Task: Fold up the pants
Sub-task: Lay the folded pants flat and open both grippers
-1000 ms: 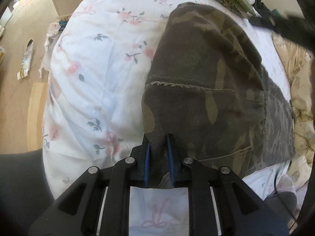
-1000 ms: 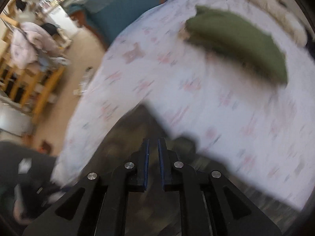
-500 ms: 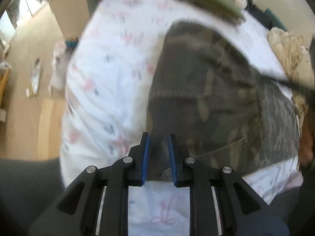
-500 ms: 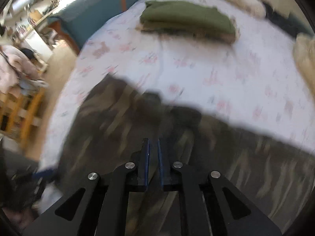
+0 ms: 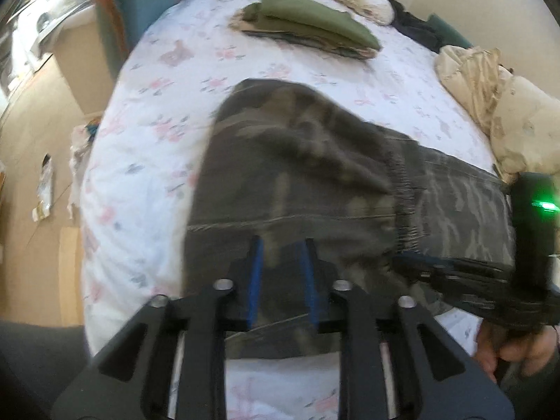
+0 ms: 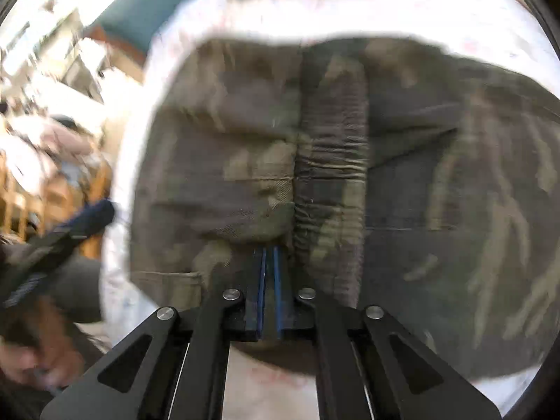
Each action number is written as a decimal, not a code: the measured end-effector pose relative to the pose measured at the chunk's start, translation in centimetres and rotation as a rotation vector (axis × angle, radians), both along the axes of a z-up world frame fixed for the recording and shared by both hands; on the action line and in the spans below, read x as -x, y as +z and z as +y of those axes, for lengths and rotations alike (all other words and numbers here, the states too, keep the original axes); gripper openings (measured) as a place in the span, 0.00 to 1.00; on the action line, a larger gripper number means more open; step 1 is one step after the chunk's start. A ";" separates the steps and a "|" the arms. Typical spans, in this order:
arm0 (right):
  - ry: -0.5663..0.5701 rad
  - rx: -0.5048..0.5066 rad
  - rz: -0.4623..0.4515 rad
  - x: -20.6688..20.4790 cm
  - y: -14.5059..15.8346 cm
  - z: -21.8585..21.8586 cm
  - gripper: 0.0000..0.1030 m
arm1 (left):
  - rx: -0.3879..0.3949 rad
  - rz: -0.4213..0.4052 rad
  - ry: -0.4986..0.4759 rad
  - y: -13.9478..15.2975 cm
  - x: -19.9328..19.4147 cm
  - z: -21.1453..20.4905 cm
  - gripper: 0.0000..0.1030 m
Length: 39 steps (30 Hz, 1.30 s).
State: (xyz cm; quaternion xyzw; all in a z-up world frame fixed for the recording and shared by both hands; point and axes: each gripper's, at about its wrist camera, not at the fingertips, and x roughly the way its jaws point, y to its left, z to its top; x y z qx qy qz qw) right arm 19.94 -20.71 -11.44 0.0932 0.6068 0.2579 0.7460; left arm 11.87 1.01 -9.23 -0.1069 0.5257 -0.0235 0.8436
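Camouflage pants (image 5: 308, 161) lie folded over on the floral bed sheet (image 5: 150, 129), the leg part laid back across the waist part. My left gripper (image 5: 281, 248) is open, its blue-padded fingers a hand's width apart just above the near edge of the pants, with nothing between them. My right gripper (image 6: 268, 250) is shut with only a thin slit between the pads, low over the pants (image 6: 332, 161) by the ribbed waistband (image 6: 332, 147); it grips no cloth that I can see. It also shows in the left wrist view (image 5: 455, 273) at the right.
A stack of folded green clothes (image 5: 308, 24) lies at the far side of the bed. A beige crumpled blanket (image 5: 490, 87) is at the right. The bed's left edge drops to a wooden floor (image 5: 31, 133) with litter. A teal sofa (image 6: 147, 10) stands beyond.
My left gripper let go of the pants' edge and opened, then rose over the fold. My right gripper swung down from over the sheet to just above the waistband.
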 end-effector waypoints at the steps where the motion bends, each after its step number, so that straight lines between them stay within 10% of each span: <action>1: -0.080 -0.030 -0.019 0.4 1.0 -1.9 0.42 | -0.007 -0.011 -0.013 0.1 -0.4 -0.6 0.52; 2: -0.146 -0.061 -0.024 0.9 1.5 -3.5 0.73 | -0.022 -0.024 -0.022 0.3 -0.8 -1.2 0.68; 3: -0.262 -0.116 -0.027 1.8 1.9 -5.9 0.80 | -0.045 -0.055 -0.035 0.5 -1.2 -2.1 0.70; 8: -0.693 -0.406 0.149 8.3 -2.3 -14.2 0.81 | 0.014 -0.066 -0.067 -0.7 -3.4 -4.4 0.70; 12: -0.902 -0.383 0.229 10.9 -6.1 -17.6 0.81 | -0.026 -0.084 -0.058 -2.2 -3.5 -4.9 0.70; 20: -1.298 -0.402 0.005 7.5 -5.9 -32.2 0.81 | 0.022 -0.055 0.023 -2.2 -3.6 -3.1 0.70; 28: -1.367 -0.215 -0.105 4.3 -4.3 -44.1 0.63 | 0.000 -0.132 0.029 0.1 -3.7 -1.9 0.70; 31: -1.369 -0.202 -0.092 4.4 -4.9 -46.9 0.08 | -0.027 -0.163 0.016 1.0 -3.6 -1.9 0.70; 39: -1.112 -0.088 -0.360 2.5 3.6 -41.1 0.05 | 0.021 -0.164 0.027 2.0 -3.6 -1.6 0.70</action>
